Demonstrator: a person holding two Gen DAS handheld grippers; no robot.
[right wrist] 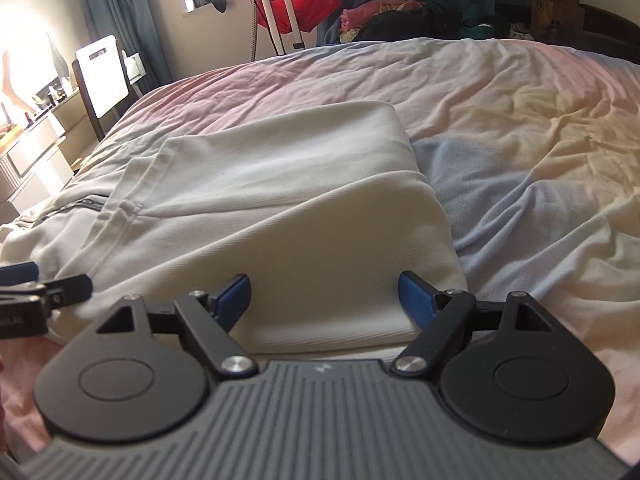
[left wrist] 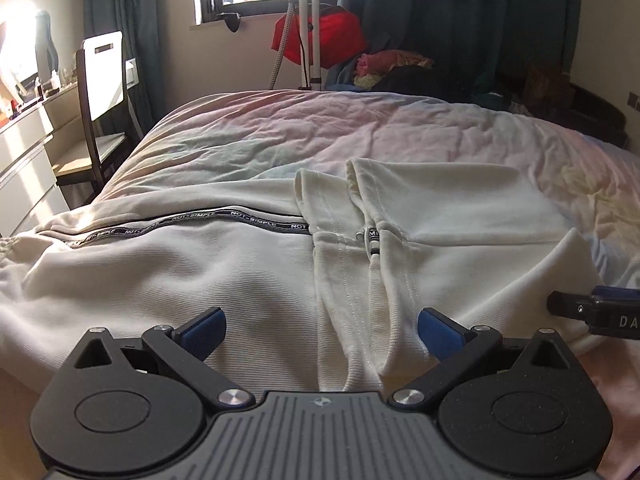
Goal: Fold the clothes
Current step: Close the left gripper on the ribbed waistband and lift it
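Left wrist view: the left gripper [left wrist: 322, 330], black with blue pads, hangs low over a cream-white zip-up hooded sweatshirt [left wrist: 200, 264] spread on a bed with a pale pink, blue and yellow crumpled sheet [left wrist: 400, 124]. Its jaws stand wide apart, with nothing clasped; the pads sit either side of a raised fold of the cream fabric without pressing on it. A dark printed zipper tape [left wrist: 180, 222] runs across the garment from the left edge to a small metal zipper pull [left wrist: 372, 238] near the middle. The hood lies flat beyond the pull, toward the far side of the bed. At the right edge, one black finger of the right gripper [left wrist: 576, 310] reaches in over the garment's near corner.

Right wrist view: the right gripper [right wrist: 324, 300] is likewise spread wide and holds nothing. Its blue pads flank the near folded edge of the sweatshirt, apart from the cloth. The left gripper's finger shows at the left edge. The garment's right side ends in a straight folded edge; bare sheet lies to the right.

Background, both views: a dark wooden chair with a white back panel [left wrist: 102, 76] beside the bed at left, a window with teal curtains [left wrist: 116, 12], a red bag [left wrist: 320, 36] behind a pale tripod stand, and a heap of mixed clothes [left wrist: 384, 66] past the far edge of the bed.
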